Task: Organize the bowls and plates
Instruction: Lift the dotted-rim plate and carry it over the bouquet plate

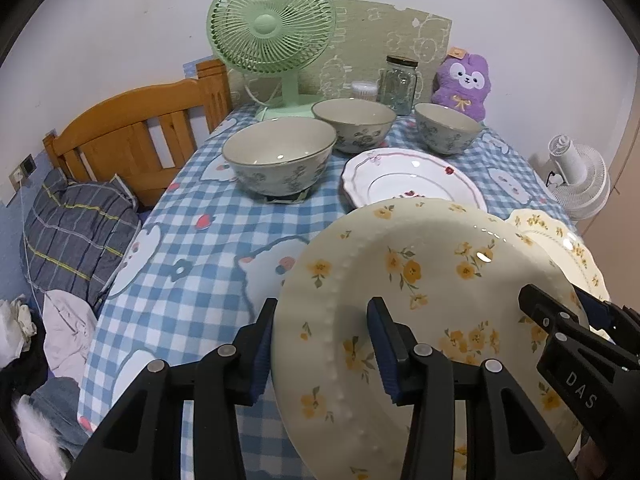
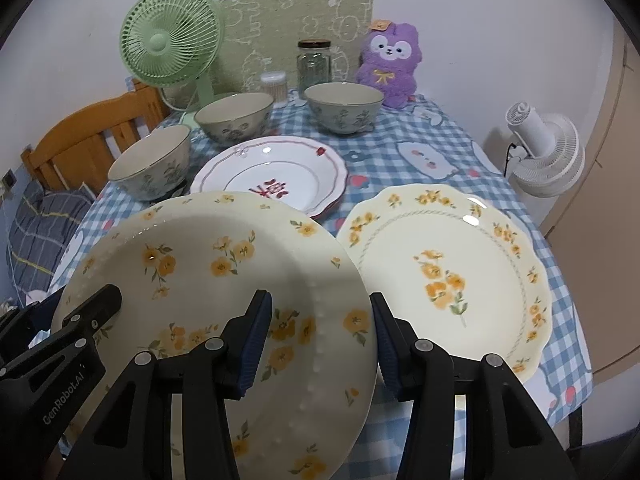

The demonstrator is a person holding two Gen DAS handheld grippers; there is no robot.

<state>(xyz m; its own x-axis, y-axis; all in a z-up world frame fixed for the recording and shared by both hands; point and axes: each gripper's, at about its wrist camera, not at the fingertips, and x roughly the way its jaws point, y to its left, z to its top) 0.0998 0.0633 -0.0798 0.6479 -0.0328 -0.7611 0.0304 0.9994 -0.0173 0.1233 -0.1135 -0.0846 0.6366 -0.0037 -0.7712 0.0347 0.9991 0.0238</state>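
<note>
Nearest the lens, the left hand-held gripper (image 1: 322, 344) and the right hand-held gripper (image 2: 322, 338) each stand partly open around opposite edges of the same cream plate with yellow flowers (image 2: 224, 280). One pad lies over the plate's face and the other beyond its rim; whether the pads press on the rim I cannot tell. The plate is tilted above the bench (image 1: 192, 240), which is covered in a blue checked cloth.

Just right of it, flat on the cloth, lies a scalloped yellow-flower plate (image 2: 444, 268). Behind them sits a white plate with red trim (image 2: 272, 172). Further back stand three floral bowls: the large bowl (image 1: 280, 156) at the left, the middle bowl (image 1: 354, 124), and the right bowl (image 1: 448, 126).

Along the wall are a green fan (image 1: 272, 36), a purple plush toy (image 1: 464, 80) and a glass jar (image 1: 400, 84).
</note>
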